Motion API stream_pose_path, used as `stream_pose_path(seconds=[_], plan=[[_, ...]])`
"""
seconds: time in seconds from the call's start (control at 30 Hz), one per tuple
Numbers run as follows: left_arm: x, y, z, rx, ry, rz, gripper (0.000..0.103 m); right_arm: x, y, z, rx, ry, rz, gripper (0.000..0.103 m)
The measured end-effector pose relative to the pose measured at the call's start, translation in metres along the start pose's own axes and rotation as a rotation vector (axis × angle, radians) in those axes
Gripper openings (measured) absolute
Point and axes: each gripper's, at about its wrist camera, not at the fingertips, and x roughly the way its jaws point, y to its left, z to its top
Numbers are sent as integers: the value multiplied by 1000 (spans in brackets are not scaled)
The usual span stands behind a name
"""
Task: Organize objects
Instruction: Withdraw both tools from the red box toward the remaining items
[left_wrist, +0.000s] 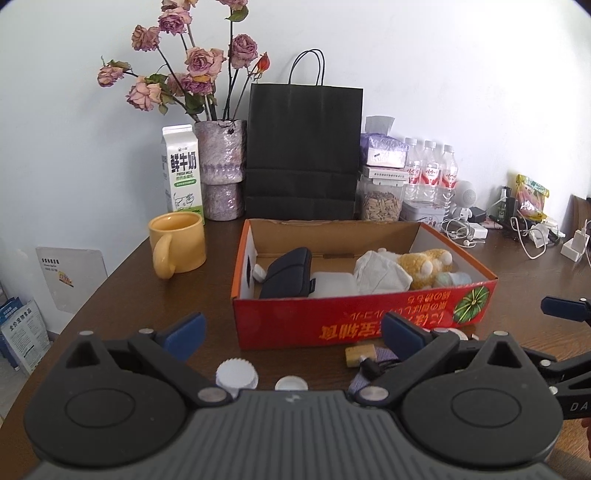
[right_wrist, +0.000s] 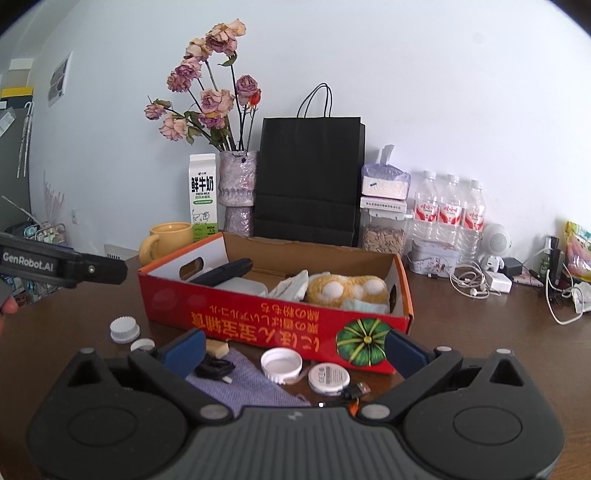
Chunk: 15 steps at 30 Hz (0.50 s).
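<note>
A red cardboard box (left_wrist: 332, 325) (right_wrist: 258, 325) sits mid-table. It holds a dark case (left_wrist: 288, 273), a white container (left_wrist: 332, 284), crumpled white paper (left_wrist: 380, 273) and a yellow plush toy (left_wrist: 424, 266) (right_wrist: 343, 288). Loose items lie in front of it: two white caps (left_wrist: 236, 373) (right_wrist: 125, 328), a wooden block (left_wrist: 360, 354), a purple cloth (right_wrist: 251, 380), a black cable (right_wrist: 216, 367), a white lid (right_wrist: 281, 363) and a round tin (right_wrist: 328, 376). My left gripper (left_wrist: 293, 334) is open and empty. My right gripper (right_wrist: 295, 349) is open and empty above the cloth.
A yellow mug (left_wrist: 177, 243), milk carton (left_wrist: 183, 173), vase of dried roses (left_wrist: 221, 170), black paper bag (left_wrist: 303, 151), seed jar (left_wrist: 380, 199), water bottles (left_wrist: 430, 173) and chargers with cables (left_wrist: 532, 236) line the back of the brown table (left_wrist: 129, 302).
</note>
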Motion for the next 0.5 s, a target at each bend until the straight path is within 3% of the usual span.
stream_pose_path(seconds=[0.5], plan=[[-14, 19, -30, -14, 55, 33, 103, -17, 0, -31, 16, 73, -11, 103]])
